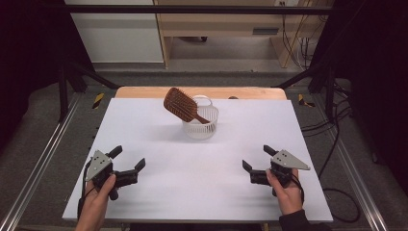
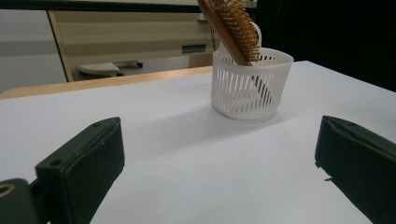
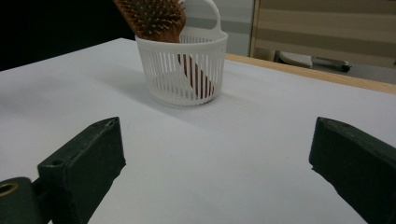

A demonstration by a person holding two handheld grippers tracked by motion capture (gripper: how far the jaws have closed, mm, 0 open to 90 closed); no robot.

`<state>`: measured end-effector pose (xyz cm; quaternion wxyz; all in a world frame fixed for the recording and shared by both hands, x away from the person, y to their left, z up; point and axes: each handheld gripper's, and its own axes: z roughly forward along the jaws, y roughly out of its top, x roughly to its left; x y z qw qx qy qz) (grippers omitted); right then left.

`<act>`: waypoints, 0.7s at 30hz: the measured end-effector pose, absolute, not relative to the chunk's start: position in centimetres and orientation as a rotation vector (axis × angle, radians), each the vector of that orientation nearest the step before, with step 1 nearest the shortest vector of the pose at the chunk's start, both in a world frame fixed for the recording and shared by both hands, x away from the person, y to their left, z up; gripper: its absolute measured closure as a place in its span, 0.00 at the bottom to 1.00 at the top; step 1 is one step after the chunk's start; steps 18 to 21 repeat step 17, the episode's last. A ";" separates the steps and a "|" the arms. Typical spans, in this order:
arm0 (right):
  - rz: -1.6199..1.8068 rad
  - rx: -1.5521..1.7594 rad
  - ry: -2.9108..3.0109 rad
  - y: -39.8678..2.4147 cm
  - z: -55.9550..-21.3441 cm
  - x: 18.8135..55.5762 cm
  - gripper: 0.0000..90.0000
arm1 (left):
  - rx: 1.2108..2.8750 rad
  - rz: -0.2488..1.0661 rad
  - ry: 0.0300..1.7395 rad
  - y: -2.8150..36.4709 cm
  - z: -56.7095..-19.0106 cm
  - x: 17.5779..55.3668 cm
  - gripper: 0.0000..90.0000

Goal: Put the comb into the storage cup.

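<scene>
We see a reddish-brown wooden hairbrush (image 1: 181,104) with paler bristle pins, a white basket (image 1: 200,126) patterned with thin vertical slits, and a plain white table (image 1: 192,168) edged in light wood at twelve o'clock — our left gripper (image 1: 128,162) and right gripper (image 1: 256,159) black, grey-plated.

Wood, plastic, matt board

Brown wooden hairbrush (image 1: 182,105); white slatted plastic basket (image 1: 200,123); smooth matt white table (image 1: 192,168); matt black gripper pads (image 2: 81,163).
</scene>
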<state>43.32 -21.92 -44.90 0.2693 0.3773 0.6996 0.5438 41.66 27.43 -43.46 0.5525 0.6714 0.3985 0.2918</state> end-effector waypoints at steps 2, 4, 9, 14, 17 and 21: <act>1.467 1.019 1.885 -21.9 -44.9 43.3 0.04 | 1.590 0.687 0.940 27.4 -43.6 41.6 0.02; 1.469 1.017 1.883 -22.0 -44.9 43.3 0.04 | 1.591 0.683 0.941 27.3 -43.8 41.5 0.02; 1.479 1.013 1.878 -22.2 -44.8 43.2 0.04 | 1.588 0.669 0.951 27.4 -44.2 41.1 0.02; 1.481 1.009 1.867 -22.4 -44.7 43.0 0.04 | 1.584 0.677 0.939 27.4 -44.6 40.5 0.02; 1.484 1.013 1.865 -22.4 -44.7 42.9 0.04 | 1.587 0.698 0.939 27.7 -44.8 40.5 0.02; 1.484 1.013 1.865 -22.4 -44.7 42.9 0.04 | 1.587 0.698 0.939 27.7 -44.8 40.5 0.02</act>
